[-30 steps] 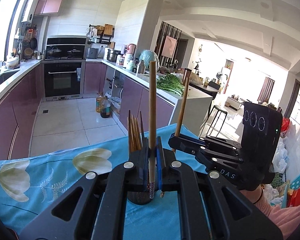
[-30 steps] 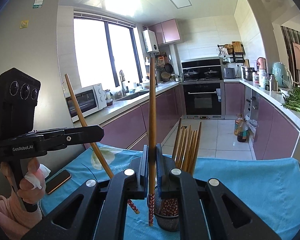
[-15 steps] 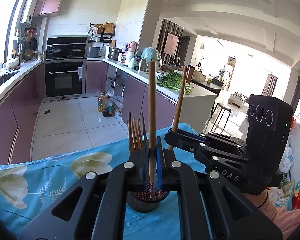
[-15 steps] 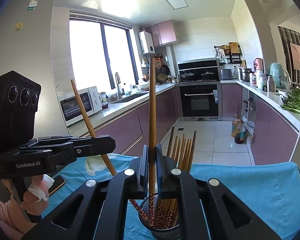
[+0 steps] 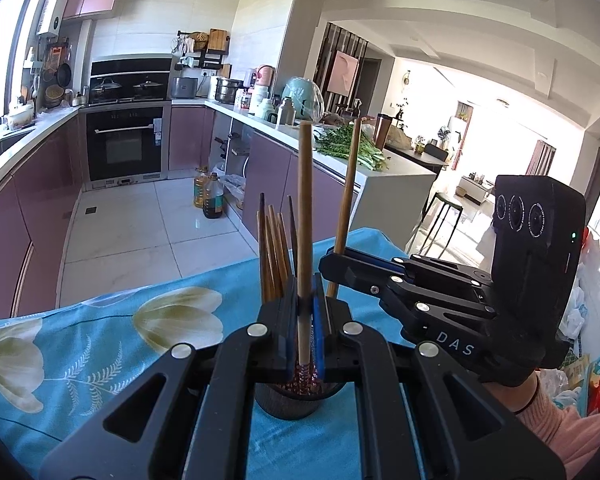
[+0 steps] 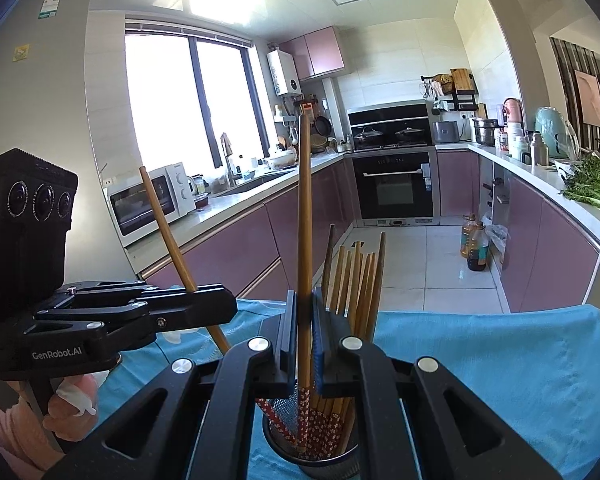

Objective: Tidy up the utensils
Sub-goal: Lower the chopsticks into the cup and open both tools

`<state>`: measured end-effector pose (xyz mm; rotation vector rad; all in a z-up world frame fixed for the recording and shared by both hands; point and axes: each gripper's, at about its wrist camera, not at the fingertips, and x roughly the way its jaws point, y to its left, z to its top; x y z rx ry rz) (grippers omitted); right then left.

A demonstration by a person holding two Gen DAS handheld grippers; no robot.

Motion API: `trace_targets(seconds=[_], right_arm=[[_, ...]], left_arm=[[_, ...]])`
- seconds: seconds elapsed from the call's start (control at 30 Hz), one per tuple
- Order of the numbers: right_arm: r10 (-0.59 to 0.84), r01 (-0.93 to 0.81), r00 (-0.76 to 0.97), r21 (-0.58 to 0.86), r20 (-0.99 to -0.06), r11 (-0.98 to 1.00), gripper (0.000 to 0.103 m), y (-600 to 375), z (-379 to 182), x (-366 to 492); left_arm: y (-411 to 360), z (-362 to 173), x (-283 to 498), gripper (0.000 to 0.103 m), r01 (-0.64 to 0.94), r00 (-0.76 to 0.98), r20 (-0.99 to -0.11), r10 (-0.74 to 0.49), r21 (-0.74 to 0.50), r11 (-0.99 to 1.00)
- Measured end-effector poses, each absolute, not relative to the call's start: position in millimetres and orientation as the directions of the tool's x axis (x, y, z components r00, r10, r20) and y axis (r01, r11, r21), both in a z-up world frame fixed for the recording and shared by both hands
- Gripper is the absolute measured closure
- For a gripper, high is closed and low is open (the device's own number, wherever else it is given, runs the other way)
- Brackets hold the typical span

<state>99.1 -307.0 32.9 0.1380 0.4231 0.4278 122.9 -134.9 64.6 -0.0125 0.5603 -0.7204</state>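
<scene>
Kitchen with purple cabinets; blue floral tablecloth (image 5: 100,344) carries a dark mesh holder (image 6: 324,432), used as landmark. Left gripper (image 5: 306,320) is clamped on one upright chopstick (image 5: 304,216), patterned tip just inside the holder's mouth. Right gripper (image 6: 306,332) is clamped on a second chopstick (image 6: 305,216), red floral tip already down among the holder's contents. Holder contains a bundle of wooden chopsticks (image 6: 356,280), handles fanned above the rim, leaning to its far side. Step looks like insertion, both sticks lowering in. Next move probably calls for spreading each pair of fingers so the sticks drop, then lifting straight up clear of the bundle.
</scene>
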Motion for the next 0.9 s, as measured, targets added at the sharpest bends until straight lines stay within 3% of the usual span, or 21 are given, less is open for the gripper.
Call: trace_targets(seconds=[0.9], right_arm=[[0.434,-0.359,0.799,0.251,-0.416,0.899,0.097,-311.9,13.5,103.4]], left_arm=[[-146.5,53.0,129.2,0.096,0.622,0.594,-0.542,-0.595,-0.160,0.767]])
